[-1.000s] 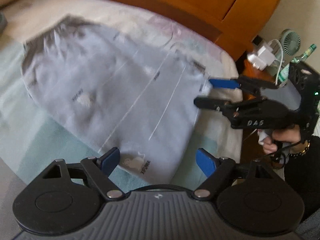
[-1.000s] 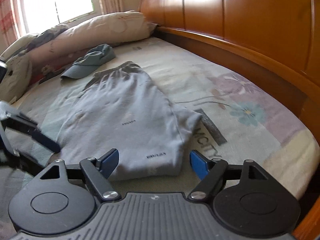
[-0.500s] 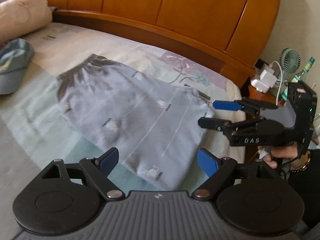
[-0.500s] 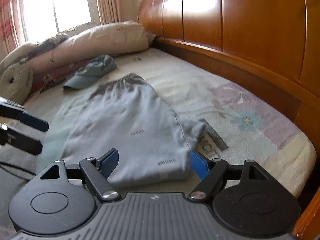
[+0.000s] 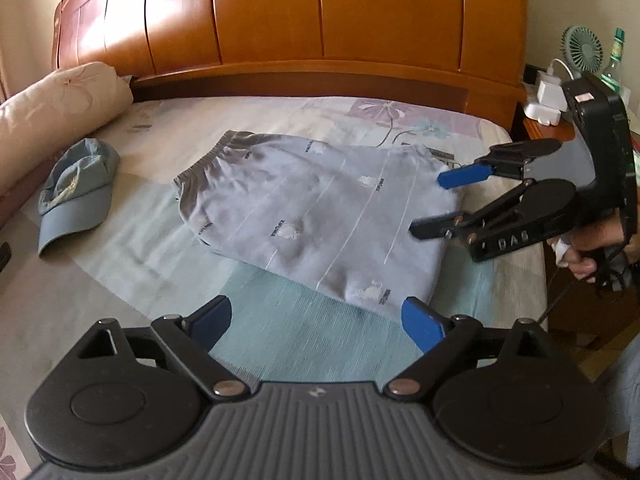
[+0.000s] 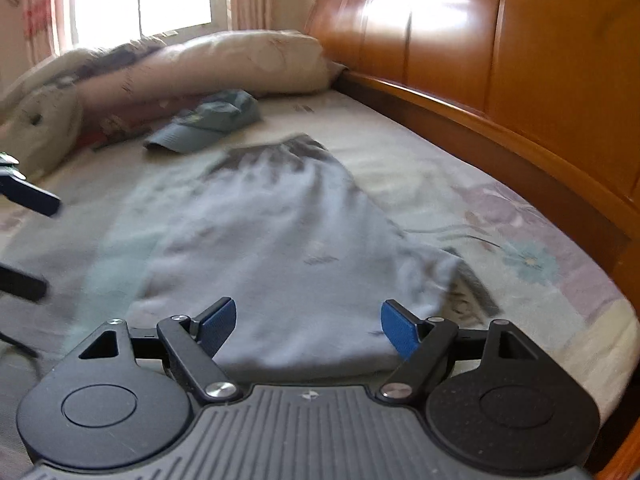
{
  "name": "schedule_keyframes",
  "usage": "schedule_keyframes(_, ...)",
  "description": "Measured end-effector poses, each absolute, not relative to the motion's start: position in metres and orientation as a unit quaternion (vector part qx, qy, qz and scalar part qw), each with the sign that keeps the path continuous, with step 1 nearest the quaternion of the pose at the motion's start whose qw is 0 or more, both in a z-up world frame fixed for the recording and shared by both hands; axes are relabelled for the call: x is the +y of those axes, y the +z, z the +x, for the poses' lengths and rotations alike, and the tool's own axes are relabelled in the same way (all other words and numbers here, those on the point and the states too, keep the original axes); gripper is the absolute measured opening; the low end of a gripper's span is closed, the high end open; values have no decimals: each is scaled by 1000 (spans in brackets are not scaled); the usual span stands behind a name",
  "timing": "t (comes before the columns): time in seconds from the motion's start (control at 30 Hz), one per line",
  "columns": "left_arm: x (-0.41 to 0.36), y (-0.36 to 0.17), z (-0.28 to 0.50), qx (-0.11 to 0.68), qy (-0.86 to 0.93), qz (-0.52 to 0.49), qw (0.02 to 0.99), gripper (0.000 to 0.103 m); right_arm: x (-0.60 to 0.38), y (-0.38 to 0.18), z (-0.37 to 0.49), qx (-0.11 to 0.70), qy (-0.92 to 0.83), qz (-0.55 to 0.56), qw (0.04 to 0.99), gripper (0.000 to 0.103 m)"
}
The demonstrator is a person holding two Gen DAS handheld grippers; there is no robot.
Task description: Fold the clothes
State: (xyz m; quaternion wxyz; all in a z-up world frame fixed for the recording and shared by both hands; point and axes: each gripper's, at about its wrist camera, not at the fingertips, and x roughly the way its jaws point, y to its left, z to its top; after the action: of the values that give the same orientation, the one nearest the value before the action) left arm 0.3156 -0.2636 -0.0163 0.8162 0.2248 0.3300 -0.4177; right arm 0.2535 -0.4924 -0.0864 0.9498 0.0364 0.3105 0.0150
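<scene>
A folded grey garment (image 5: pixel 316 224) is seen lying flat on the bed (image 5: pixel 120 264), its waistband turned toward a blue cap (image 5: pixel 76 196) and a pillow (image 5: pixel 60 108). The left gripper (image 5: pixel 316 320) is held with jaws wide apart and empty at the garment's near edge, while the right gripper (image 6: pixel 308 320) is likewise spread and empty above its folded end.

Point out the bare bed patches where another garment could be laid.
Bare sheet lies between the cap and the folded shorts, and between the shorts and the headboard. The pillow crowds the far side.
</scene>
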Motion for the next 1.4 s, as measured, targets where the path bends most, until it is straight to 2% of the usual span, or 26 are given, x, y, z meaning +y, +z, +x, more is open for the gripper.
schedule_keyframes(0.2, -236, -18, 313, 331, -403, 205, 829, 94, -454, -101, 257, 351, 53, 9, 935, 86)
schedule_keyframes(0.37, -205, -18, 310, 305, -393, 209, 842, 99, -456, -96, 244, 329, 34, 39, 943, 88)
schedule_keyframes(0.57, -177, -19, 308, 311, -398, 196, 841, 99, -490, -99, 245, 307, -30, 121, 944, 88)
schedule_keyframes(0.73, -154, -14, 303, 308, -396, 189, 844, 99, -477, -97, 248, 309, -63, 103, 943, 88)
schedule_keyframes(0.87, -133, -8, 304, 319, -387, 172, 848, 99, -447, -85, 249, 287, -39, 96, 952, 94)
schedule_keyframes(1.1, -95, 0, 296, 309, -376, 155, 860, 100, -399, -97, 259, 340, -33, 131, 931, 94)
schedule_keyframes(1.23, -79, 2, 293, 294, -373, 140, 869, 100, -379, -87, 258, 341, -51, 126, 930, 96)
schedule_keyframes(1.4, -65, 0, 299, 326, -381, 95, 860, 100, -368, -88, 263, 392, -57, 151, 906, 97)
